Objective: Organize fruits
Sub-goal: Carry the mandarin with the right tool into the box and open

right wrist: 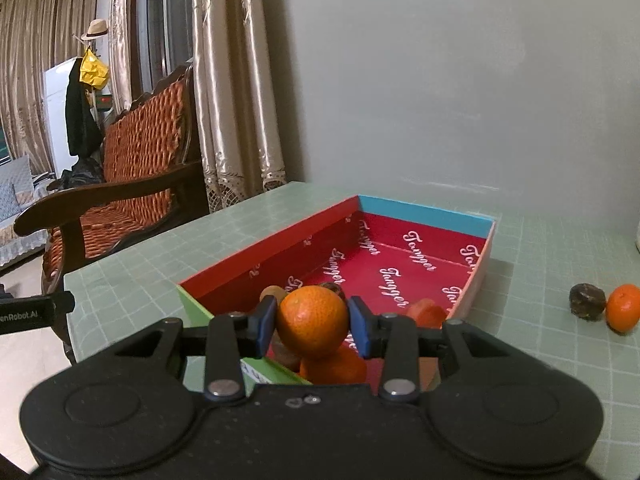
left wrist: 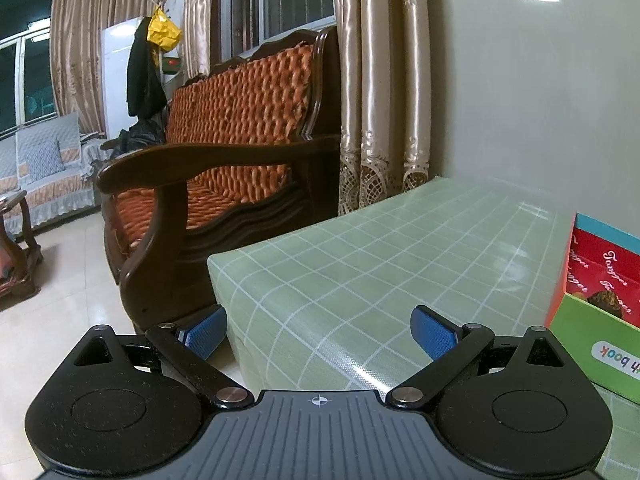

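My right gripper [right wrist: 313, 322] is shut on an orange [right wrist: 312, 320] and holds it above the near end of an open red box [right wrist: 420, 264]. In the box lie another orange [right wrist: 334, 368], brown fruits [right wrist: 273, 293] and a reddish fruit [right wrist: 426, 313]. On the table right of the box sit a dark brown fruit [right wrist: 587, 302] and an orange [right wrist: 622, 307] side by side. My left gripper [left wrist: 318, 332] is open and empty over the table's left corner. The box [left wrist: 596, 280] shows at its right, with a brown fruit [left wrist: 606, 302] inside.
The table has a green grid cover [left wrist: 360, 260]. A wooden armchair with an orange cushion [left wrist: 224, 152] stands close to its left edge. A grey wall and curtains [left wrist: 384, 80] are behind. A white object [right wrist: 637, 238] sits at the far right.
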{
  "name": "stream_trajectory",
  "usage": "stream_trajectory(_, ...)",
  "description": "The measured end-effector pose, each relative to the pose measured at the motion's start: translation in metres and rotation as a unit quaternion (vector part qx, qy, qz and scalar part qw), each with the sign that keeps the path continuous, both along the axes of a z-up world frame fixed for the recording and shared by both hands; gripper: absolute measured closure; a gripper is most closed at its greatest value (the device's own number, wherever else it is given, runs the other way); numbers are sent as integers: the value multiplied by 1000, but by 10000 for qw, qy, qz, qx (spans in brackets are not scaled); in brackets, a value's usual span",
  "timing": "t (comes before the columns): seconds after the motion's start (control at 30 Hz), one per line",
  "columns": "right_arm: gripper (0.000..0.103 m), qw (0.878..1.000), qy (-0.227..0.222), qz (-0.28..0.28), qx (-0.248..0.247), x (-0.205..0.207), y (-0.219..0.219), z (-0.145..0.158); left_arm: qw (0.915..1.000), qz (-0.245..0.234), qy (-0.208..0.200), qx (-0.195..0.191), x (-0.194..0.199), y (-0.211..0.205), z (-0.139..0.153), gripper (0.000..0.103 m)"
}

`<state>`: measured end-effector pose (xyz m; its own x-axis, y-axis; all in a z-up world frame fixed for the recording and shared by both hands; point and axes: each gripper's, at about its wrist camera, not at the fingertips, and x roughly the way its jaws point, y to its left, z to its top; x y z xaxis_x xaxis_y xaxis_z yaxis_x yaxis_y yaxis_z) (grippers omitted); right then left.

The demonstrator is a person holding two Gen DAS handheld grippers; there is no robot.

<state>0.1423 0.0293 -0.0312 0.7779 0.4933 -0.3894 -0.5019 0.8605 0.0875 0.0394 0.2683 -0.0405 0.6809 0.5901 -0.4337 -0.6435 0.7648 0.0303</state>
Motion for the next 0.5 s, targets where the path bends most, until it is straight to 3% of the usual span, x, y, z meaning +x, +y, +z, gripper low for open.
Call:
stream_trajectory(0.37, 64, 10000, 1, 5, -81, -2, 4, -3, 10000, -17, 31, 25, 2, -2, 0, 5)
stream_trajectory(0.47, 58, 9999, 11, 39, -121, -1, 5, -3, 10000, -27, 40, 43, 1, -3, 0, 5)
stream_trajectory(0.5, 51, 9999, 5, 38, -107, -2, 5, -3, 10000, -30, 41, 44, 1, -4, 0, 5)
